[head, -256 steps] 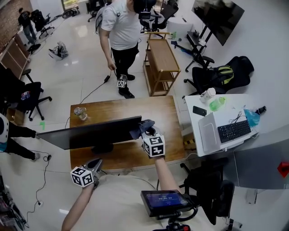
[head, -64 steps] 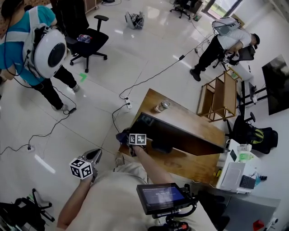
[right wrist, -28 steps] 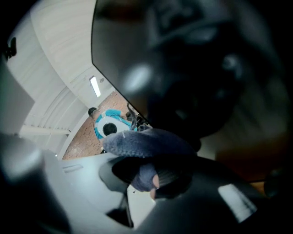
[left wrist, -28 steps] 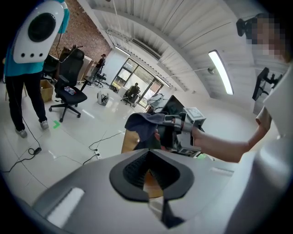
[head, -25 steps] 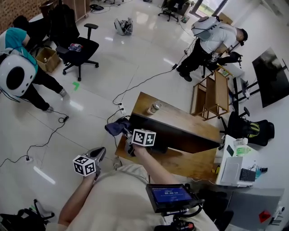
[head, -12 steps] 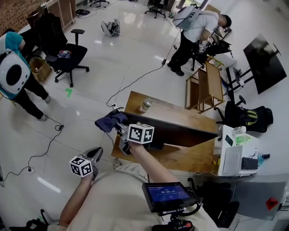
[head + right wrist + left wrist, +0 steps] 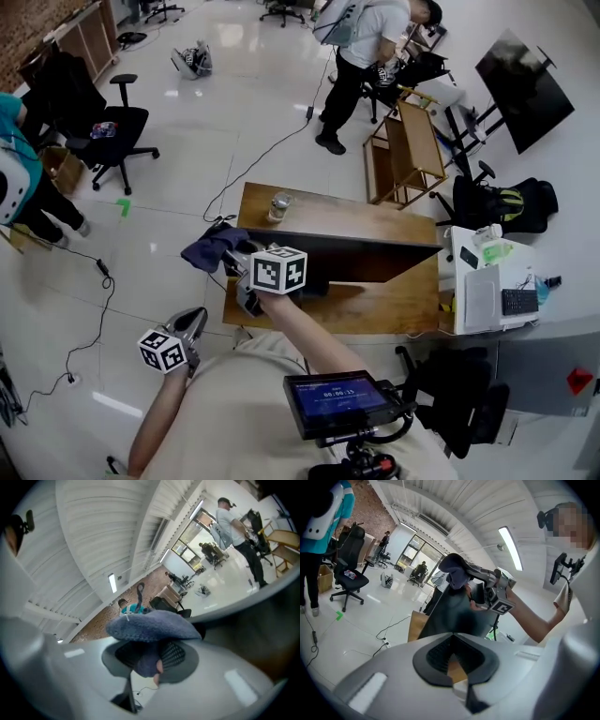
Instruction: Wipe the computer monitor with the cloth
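Observation:
In the head view the dark monitor (image 7: 361, 260) stands on a wooden table (image 7: 375, 314). My right gripper (image 7: 240, 255) is shut on a blue cloth (image 7: 211, 248) that hangs just off the monitor's left end. In the right gripper view the cloth (image 7: 152, 625) is bunched between the jaws and droops over them, with the monitor (image 7: 267, 620) dark to the right. My left gripper (image 7: 192, 322) hovers low at the left, off the table, its jaws together and empty. In the left gripper view the monitor (image 7: 454, 611) and the cloth (image 7: 457, 569) lie ahead.
A glass jar (image 7: 279, 204) stands at the table's far left corner. A wooden shelf cart (image 7: 403, 155) and a standing person (image 7: 361, 37) are behind it. To the right is a white desk (image 7: 459, 309) with a keyboard. Cables (image 7: 98, 281) trail over the floor at the left.
Ten seconds ago the right gripper was at the monitor's other end. Over the last second it has held the cloth by the left end while the head view turned; the left gripper stayed low.

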